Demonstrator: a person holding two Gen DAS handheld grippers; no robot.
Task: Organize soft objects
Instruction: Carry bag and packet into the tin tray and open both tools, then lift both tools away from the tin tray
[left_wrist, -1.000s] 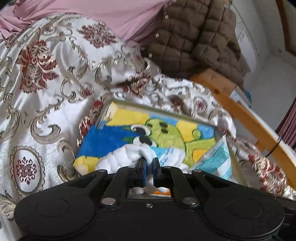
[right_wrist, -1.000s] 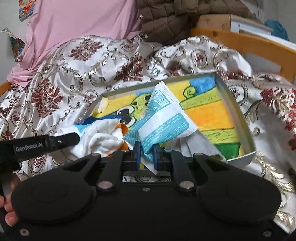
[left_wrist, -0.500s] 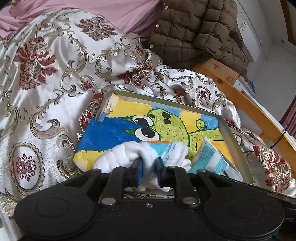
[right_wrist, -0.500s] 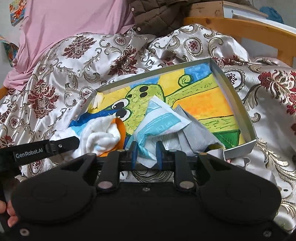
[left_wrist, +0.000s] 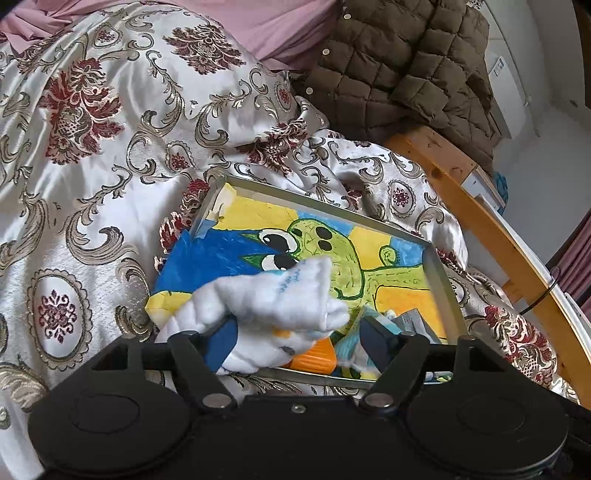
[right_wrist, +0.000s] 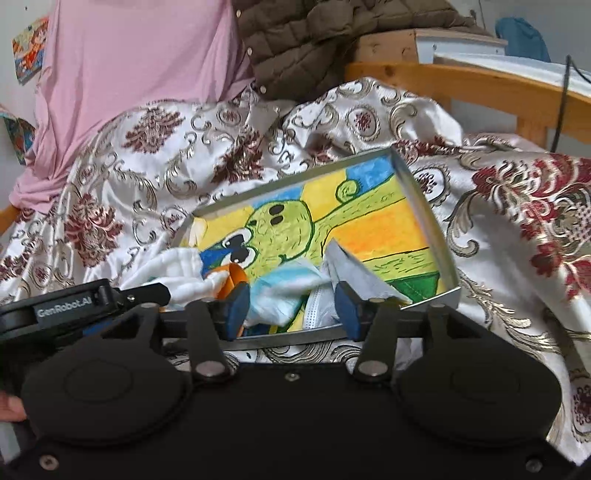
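Observation:
A metal tray (left_wrist: 317, 201) lined with a bright drawing of a green figure lies on the patterned bedspread. At its near end rests a white cloth (left_wrist: 273, 299) with an orange part (left_wrist: 314, 354). My left gripper (left_wrist: 297, 341) straddles the cloth. Its jaws are opening, and only the left pad still touches the cloth. In the right wrist view a blue-and-white packet (right_wrist: 280, 295) and a grey mask (right_wrist: 351, 269) lie in the tray (right_wrist: 417, 195). My right gripper (right_wrist: 292, 310) is also opening, with the packet loose between its fingers.
The white and red floral bedspread (left_wrist: 92, 166) is rumpled all round the tray. A brown quilted jacket (left_wrist: 399, 70) and pink fabric (right_wrist: 129, 66) are heaped behind. A wooden bed rail (left_wrist: 491, 229) runs along the right. A fingertip (right_wrist: 9, 406) shows at the left edge.
Both grippers went from shut to open. The white cloth was released and now rests in the tray. The packet, held upright before, was lowered and let go beside the grey mask.

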